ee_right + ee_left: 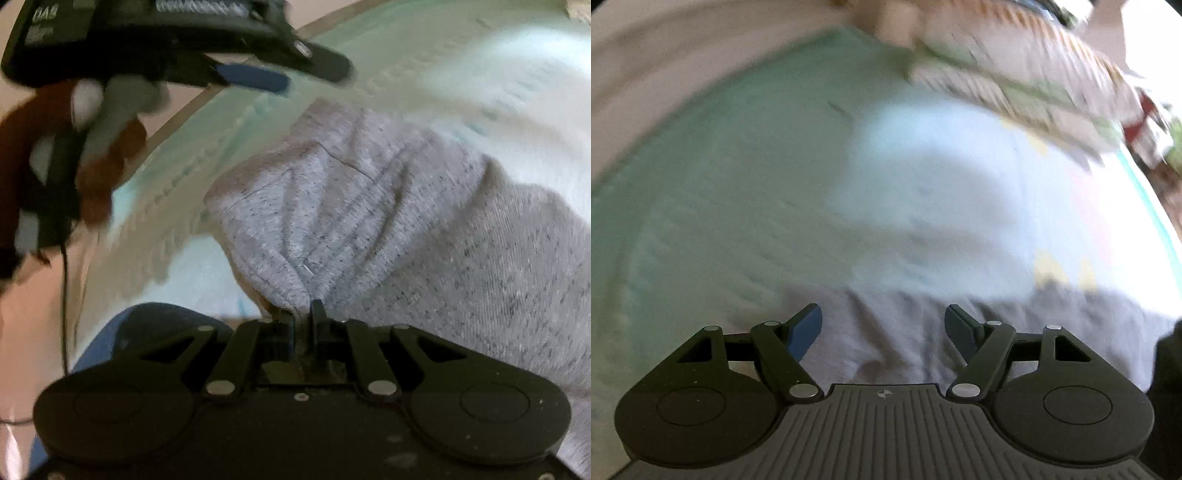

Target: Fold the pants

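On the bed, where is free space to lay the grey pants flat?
Bare green sheet lies ahead of the open left gripper, between the pants and the striped bedding. The near side is crowded: the right gripper pinches bunched pants there.

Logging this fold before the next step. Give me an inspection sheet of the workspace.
Surface: pale green bedsheet, wrinkled, sunlit in places.
Job's things: grey pants bunched on the sheet.
Clutter: striped bedding at the far edge, blurred.
Grippers: left hand-held gripper open above the pants, holding nothing; right hand-held gripper shut on a gathered pinch of the pants.
Cables: thin dark cable hanging below the left hand-held gripper.
Surroundings: pinkish floor beside the bed; the rest too blurred to tell.
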Available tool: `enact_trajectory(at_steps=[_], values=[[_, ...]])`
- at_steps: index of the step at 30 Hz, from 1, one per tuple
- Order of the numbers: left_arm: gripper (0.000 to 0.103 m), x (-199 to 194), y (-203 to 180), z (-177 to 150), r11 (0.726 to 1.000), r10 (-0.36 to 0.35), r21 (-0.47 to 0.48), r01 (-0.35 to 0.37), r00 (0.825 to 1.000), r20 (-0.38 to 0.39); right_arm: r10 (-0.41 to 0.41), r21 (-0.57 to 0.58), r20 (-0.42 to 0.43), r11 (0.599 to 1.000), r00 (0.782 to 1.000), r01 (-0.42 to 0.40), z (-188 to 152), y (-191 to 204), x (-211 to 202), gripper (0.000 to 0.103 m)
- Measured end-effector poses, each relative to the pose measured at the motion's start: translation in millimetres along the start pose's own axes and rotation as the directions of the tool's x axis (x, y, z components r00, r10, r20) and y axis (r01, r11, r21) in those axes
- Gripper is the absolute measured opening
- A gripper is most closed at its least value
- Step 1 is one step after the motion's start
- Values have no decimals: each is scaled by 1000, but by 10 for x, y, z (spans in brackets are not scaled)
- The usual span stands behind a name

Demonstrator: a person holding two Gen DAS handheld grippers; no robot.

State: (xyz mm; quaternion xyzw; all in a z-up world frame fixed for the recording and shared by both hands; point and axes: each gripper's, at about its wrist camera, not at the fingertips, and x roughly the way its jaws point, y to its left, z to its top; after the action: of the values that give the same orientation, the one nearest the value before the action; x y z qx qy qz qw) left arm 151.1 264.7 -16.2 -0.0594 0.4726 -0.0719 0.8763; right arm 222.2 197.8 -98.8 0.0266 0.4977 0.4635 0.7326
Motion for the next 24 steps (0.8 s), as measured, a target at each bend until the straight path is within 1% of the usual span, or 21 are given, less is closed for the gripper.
enact_trajectory(at_steps=[1,2,3,4,5,6,8,10,11,12,13,14,15,17,19,21,22,24], values=[[72,114,-35,-49,1000,-3,21,4,999,-40,-1,-14,10,1000,1000,1,8,25,-37,15],[72,212,-66,-112,999,17,45,-14,997,-71,-2,-35,20,999,1000,3,-33,61,-129,16],[72,278,-89,-165,997,39,73,-33,996,-84,-2,-56,35,998,999,4,-26,122,-189,17],[73,312,-114,-230,993,54,112,-45,995,-78,0,-76,56,997,998,4,-31,144,-308,20],[74,306,-136,-286,988,58,148,-49,997,-54,6,-92,83,996,997,1,-45,154,-458,21],[75,284,-131,-313,985,59,163,-51,997,-45,14,-99,113,995,993,-3,-48,132,-630,22],[75,272,-112,-352,986,55,157,-49,998,-33,13,-94,173,996,985,3,-31,10,-942,26],[76,261,-89,-374,989,49,142,-46,999,-22,-29,-53,236,998,971,43,32,-198,-1187,29],[76,256,-92,-390,989,48,139,-45,999,-16,-65,-13,266,997,962,71,74,-360,-1310,29],[77,267,-95,-391,989,49,139,-47,999,-12,-114,29,285,993,952,110,96,-529,-1389,30],[77,234,-88,-444,989,50,143,-48,999,-7,-178,80,301,984,937,161,136,-720,-1458,32],[77,226,-117,-442,988,50,147,-49,999,-5,-223,120,310,974,924,195,153,-870,-1492,32],[77,216,-109,-433,988,48,148,-46,999,-5,-254,152,308,964,917,216,160,-1032,-1498,32],[77,214,-79,-425,988,36,148,-34,999,-11,-311,196,271,944,911,264,252,-1337,-1437,33],[77,184,-57,-458,988,20,151,-17,1000,-19,-344,198,231,932,910,302,285,-1508,-1341,33],[77,167,-25,-474,988,5,156,-1,1000,-25,-338,194,189,933,922,303,310,-1640,-1209,33],[77,158,-2,-481,988,-3,157,8,1000,-28,-324,184,170,938,931,293,316,-1673,-1132,35],[77,145,36,-494,988,-16,153,21,999,-31,-311,153,137,945,941,290,347,-1688,-970,36]])
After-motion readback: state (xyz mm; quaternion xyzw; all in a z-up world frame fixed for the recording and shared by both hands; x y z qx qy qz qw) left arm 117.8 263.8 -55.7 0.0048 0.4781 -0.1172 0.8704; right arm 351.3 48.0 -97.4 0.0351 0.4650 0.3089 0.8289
